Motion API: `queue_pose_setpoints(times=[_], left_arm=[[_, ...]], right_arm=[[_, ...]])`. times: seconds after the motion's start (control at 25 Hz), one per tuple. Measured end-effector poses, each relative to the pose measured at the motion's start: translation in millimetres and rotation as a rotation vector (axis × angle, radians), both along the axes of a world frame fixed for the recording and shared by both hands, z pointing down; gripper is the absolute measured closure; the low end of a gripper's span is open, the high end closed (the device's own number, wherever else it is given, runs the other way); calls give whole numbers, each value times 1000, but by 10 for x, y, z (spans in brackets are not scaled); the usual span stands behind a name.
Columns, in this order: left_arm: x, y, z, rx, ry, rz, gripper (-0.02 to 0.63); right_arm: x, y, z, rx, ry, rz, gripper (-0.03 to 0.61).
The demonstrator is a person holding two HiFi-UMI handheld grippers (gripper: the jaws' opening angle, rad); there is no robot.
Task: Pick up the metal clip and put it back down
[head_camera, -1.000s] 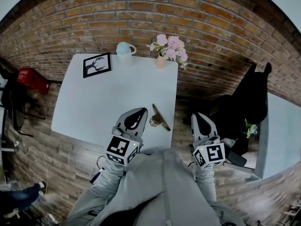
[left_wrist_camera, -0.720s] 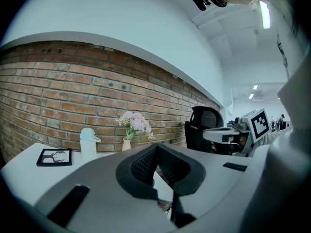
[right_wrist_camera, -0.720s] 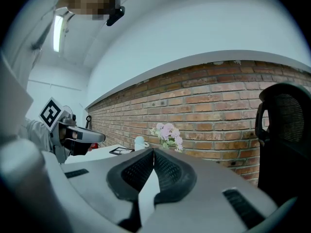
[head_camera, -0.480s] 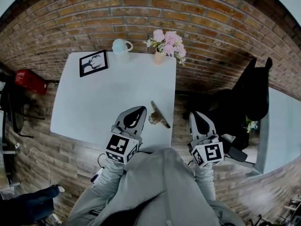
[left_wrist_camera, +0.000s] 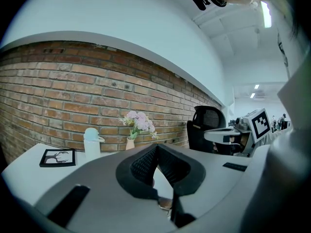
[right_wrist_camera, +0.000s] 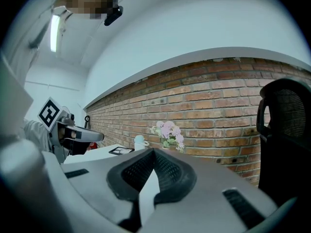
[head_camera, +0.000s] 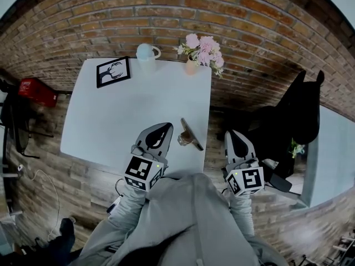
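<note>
metal clip [head_camera: 189, 136] is sitting on the white table [head_camera: 111, 121], close to the near edge and the right-hand side. nobody's holding it. in the head view it reads as a long dark bar lying at a slant with a shinier bit on its left side.

left gripper [head_camera: 166, 128] is over the table just left of the clip, close to it but not touching as far as i can see. in the left gripper view its jaws [left_wrist_camera: 156, 147] are pressed tip to tip with nothing pinched between them. right gripper [head_camera: 232, 134] is off the table's right edge, over the brick-look floor, so the clip ends up roughly between the two. its own view shows the same thing, tips [right_wrist_camera: 153, 152] meeting, nothing in there. both point away from the person, toward the brick wall [head_camera: 166, 15].

back edge of the table has a black picture frame [head_camera: 113, 71] on the left, a pale blue bottle [head_camera: 146, 55] in the middle, and a small vase of pink flowers [head_camera: 201, 51] at the right corner. all three are well away from the clip. black office chair [head_camera: 297, 112] is off to the right past the right gripper, and there's a red thing [head_camera: 37, 92] on the floor to the left of the table, can't tell what it is.
</note>
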State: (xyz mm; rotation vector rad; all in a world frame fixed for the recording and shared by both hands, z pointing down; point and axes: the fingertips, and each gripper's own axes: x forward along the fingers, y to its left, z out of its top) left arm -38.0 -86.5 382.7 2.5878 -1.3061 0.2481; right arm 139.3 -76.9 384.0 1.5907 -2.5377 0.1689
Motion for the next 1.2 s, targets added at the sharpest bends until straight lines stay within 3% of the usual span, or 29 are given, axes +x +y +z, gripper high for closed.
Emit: queue_pose_setpoints(times=[1.2], left_arm=[[-99,78,56,-35,-30,-33,588]], right_arm=[[-40,0,61,-16,-26,-28,555]])
